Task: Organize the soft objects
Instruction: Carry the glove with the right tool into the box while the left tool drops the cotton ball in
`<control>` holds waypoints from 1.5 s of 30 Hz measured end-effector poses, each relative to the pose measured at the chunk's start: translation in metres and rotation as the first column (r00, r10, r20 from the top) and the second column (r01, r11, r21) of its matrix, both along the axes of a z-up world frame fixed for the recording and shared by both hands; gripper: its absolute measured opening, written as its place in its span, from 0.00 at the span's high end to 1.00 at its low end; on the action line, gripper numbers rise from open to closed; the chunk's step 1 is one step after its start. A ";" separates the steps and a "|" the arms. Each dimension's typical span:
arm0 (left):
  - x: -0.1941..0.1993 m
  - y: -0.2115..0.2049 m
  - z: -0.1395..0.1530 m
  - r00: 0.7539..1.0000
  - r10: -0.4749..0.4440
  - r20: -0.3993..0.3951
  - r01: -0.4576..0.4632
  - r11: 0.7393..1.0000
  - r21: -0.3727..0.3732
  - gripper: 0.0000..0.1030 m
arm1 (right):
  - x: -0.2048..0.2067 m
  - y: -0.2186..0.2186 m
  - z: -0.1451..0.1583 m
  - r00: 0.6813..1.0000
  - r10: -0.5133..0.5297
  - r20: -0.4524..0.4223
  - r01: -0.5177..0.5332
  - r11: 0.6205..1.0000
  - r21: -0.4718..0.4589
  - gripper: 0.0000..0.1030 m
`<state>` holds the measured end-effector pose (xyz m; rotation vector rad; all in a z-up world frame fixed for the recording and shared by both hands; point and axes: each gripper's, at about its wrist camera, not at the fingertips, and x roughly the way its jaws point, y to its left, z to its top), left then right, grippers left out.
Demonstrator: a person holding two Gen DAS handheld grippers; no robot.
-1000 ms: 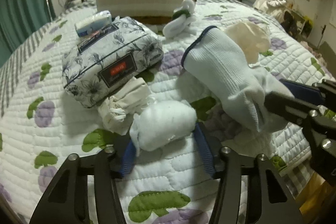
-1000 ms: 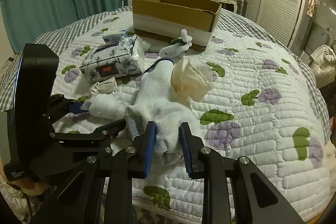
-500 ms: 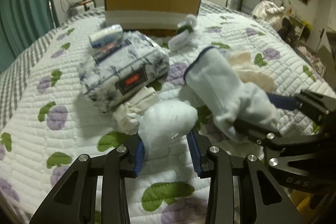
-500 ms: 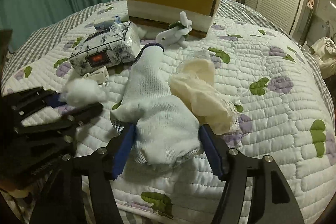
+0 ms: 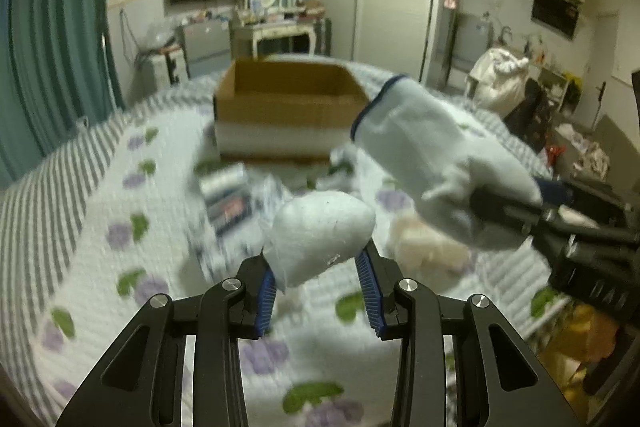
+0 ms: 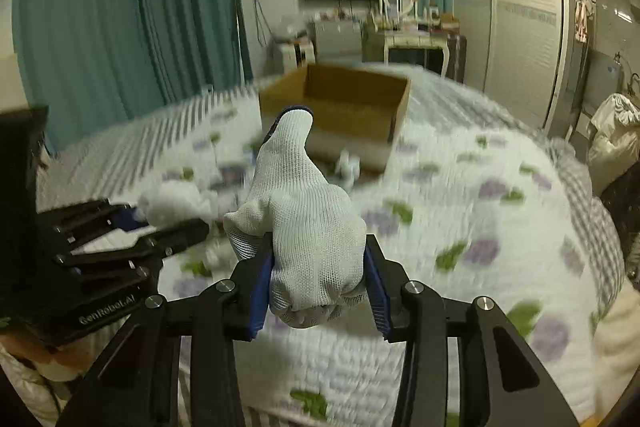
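Above the quilted floral bedspread (image 6: 460, 195), left gripper (image 5: 320, 287) pinches a fluffy white cotton wad (image 5: 320, 231); right gripper (image 6: 318, 281) clamps a white knit glove (image 6: 304, 219), both short of the open cardboard box (image 5: 286, 107).

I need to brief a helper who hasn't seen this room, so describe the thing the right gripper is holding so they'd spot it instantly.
Find the open cardboard box on the quilted bed. In front of it, the right gripper clamps a white knit glove, raised above the quilt. Its dark blue cuff and ribbed weave set it apart from the fluffy white wad in the left gripper.
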<state>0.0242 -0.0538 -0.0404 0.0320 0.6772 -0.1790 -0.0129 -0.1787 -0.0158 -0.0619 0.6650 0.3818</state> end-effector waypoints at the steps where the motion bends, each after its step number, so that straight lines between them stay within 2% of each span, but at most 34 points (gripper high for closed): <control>1: 0.005 -0.001 0.008 1.000 -0.002 0.016 0.002 1.000 0.008 0.65 | 0.006 -0.001 0.009 1.000 -0.003 0.014 0.003 1.000 0.007 0.60; 7: 0.049 0.003 0.051 0.995 -0.013 0.100 0.011 1.000 0.020 0.65 | 0.067 -0.005 0.074 0.995 0.003 0.103 -0.004 1.000 0.005 0.60; 11: 0.091 0.007 0.067 0.991 -0.009 0.132 0.002 0.998 0.055 0.65 | 0.117 0.000 0.099 0.991 -0.009 0.134 0.008 1.000 0.007 0.60; 14: 0.129 0.007 0.068 0.991 -0.006 0.137 -0.005 0.997 0.078 0.65 | 0.159 0.010 0.106 0.991 -0.010 0.133 0.009 1.000 0.007 0.60; 20: 0.204 0.007 0.050 0.994 0.001 0.110 -0.011 0.995 0.097 0.65 | 0.241 0.030 0.078 0.997 -0.022 0.075 0.024 0.999 -0.021 0.60; 23: 0.237 0.009 0.029 0.997 0.011 0.078 -0.019 0.994 0.109 0.65 | 0.277 0.030 0.052 0.999 -0.032 0.028 0.033 0.999 -0.008 0.60; 27: 0.263 0.014 0.005 0.999 0.016 0.035 -0.019 0.994 0.104 0.65 | 0.309 0.023 0.011 0.998 -0.041 -0.039 0.042 0.999 0.016 0.60; 32: 0.274 0.014 -0.011 0.999 0.049 0.016 -0.050 0.990 0.134 0.60 | 0.318 0.014 -0.013 0.996 -0.040 -0.076 0.042 0.999 0.027 0.55; 33: 0.274 0.013 -0.011 0.998 0.059 0.012 -0.060 0.988 0.141 0.52 | 0.319 0.012 -0.013 0.996 -0.045 -0.073 0.047 0.998 0.029 0.53; 34: 0.276 0.014 -0.011 0.998 0.070 0.007 -0.071 0.986 0.148 0.45 | 0.318 0.013 -0.012 0.996 -0.051 -0.068 0.054 0.998 0.034 0.46; 35: 0.273 0.014 -0.009 0.997 0.075 0.012 -0.076 0.986 0.151 0.35 | 0.315 0.011 -0.009 0.997 -0.053 -0.063 0.056 0.997 0.045 0.42; 36: 0.271 0.015 -0.005 0.997 0.075 0.025 -0.078 0.985 0.151 0.30 | 0.312 0.009 -0.004 0.997 -0.058 -0.052 0.061 0.997 0.055 0.34; 38: 0.259 0.016 0.007 0.996 0.077 0.055 -0.085 0.984 0.157 0.25 | 0.301 0.005 0.006 0.997 -0.070 -0.030 0.072 0.995 0.067 0.32; 40: 0.248 0.016 0.022 0.994 0.079 0.079 -0.091 0.982 0.163 0.25 | 0.287 0.002 0.021 0.997 -0.073 -0.012 0.074 0.995 0.073 0.30; 44: 0.208 0.017 0.070 0.985 0.090 0.148 -0.113 0.982 0.154 0.25 | 0.252 -0.002 0.063 0.997 -0.075 0.035 0.073 0.996 0.051 0.28; 45: 0.193 0.017 0.085 0.981 0.094 0.172 -0.120 0.981 0.151 0.24 | 0.241 -0.002 0.075 0.996 -0.072 0.049 0.069 0.996 0.051 0.25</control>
